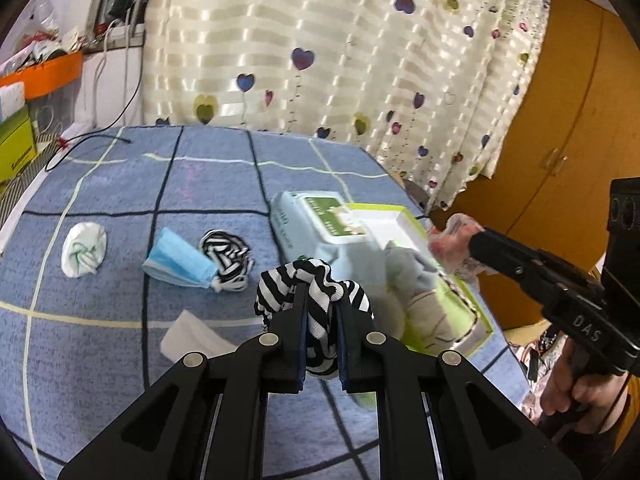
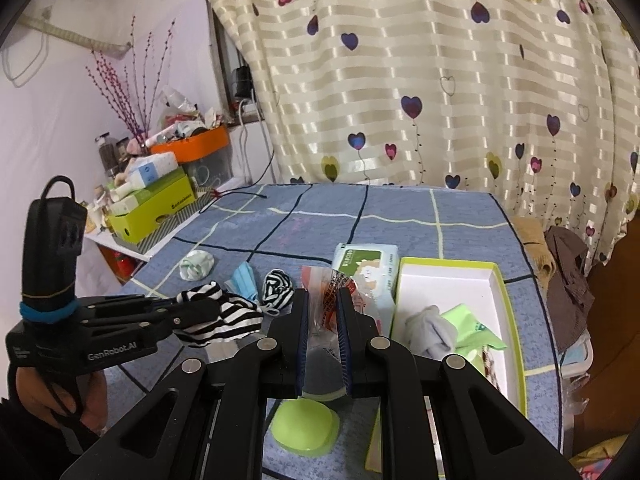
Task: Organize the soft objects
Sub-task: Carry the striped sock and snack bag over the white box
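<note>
The black two-finger left gripper (image 1: 320,300) is clamped tight, tilted downward; the black right gripper (image 2: 323,300) is likewise pinched, each held by a hand (image 2: 60,400).

"GenRobot.AI" stands on the left gripper (image 2: 180,312); "DAS" on the right gripper (image 1: 476,240).

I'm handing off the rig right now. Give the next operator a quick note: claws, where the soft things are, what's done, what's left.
Left claw: shut on a black-and-white striped sock, held above the blue blanket.
Right claw: shut on a crinkly clear packet with red print, beside the box.
Done: the green-rimmed box already holds a grey sock and a green cloth.
Left on the blanket: rolled striped sock, blue face mask, white-green rolled sock, white pad, wet-wipes pack, green disc.
Next, likely: drop both held items into the box.
</note>
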The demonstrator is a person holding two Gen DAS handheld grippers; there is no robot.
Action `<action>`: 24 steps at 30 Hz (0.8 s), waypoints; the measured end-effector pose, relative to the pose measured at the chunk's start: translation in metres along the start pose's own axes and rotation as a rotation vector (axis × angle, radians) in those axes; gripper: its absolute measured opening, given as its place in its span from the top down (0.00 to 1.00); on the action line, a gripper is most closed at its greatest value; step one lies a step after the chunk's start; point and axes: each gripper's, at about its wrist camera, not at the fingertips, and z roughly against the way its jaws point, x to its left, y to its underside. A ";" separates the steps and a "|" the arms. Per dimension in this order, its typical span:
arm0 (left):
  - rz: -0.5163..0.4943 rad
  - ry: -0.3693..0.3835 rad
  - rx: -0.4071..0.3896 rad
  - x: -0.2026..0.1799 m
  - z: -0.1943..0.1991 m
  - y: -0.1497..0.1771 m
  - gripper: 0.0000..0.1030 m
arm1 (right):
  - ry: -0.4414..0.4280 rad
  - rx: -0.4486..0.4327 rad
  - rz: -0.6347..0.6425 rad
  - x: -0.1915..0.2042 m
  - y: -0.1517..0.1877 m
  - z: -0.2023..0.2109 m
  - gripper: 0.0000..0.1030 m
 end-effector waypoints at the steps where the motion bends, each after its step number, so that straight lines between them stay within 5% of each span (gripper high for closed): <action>1: -0.006 0.005 -0.002 -0.003 0.001 0.000 0.88 | 0.002 -0.002 -0.002 -0.001 0.001 0.002 0.87; 24: -0.111 0.127 -0.022 -0.068 0.002 -0.014 0.88 | 0.099 -0.039 -0.087 -0.053 0.021 0.044 0.87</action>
